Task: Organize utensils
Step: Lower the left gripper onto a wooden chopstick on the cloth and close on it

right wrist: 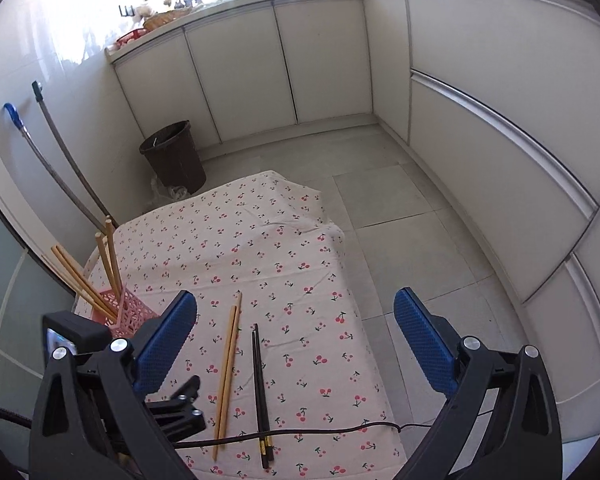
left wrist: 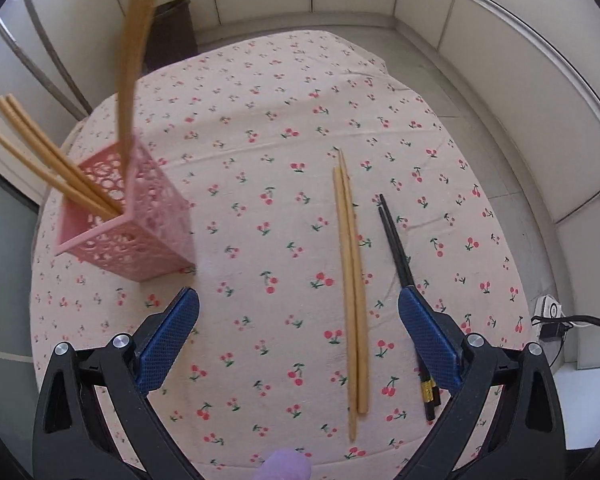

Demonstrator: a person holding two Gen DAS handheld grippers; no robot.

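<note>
Chopsticks sorted into a pink holder on the cherry-print counter.
Wooden chopsticks (left wrist: 354, 292) and black chopsticks (left wrist: 400, 256) lie side by side on the counter (left wrist: 260, 128); pink holder (left wrist: 140, 224) holds more. Left tool (left wrist: 299, 304) and right tool (right wrist: 296, 306) gape wide, empty.

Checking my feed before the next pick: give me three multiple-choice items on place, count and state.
1. The black chopsticks lie where relative to the wooden pair on the cloth, in the left wrist view?
A left B right C across it
2. Chopstick pairs lying flat on the cloth?
A one B two C four
3. The left gripper is:
A open, empty B shut on chopsticks C shut on the pink basket

B: black pair sits right of wooden.
B: one wooden, one black.
A: fingers wide apart, nothing gripped.
</note>
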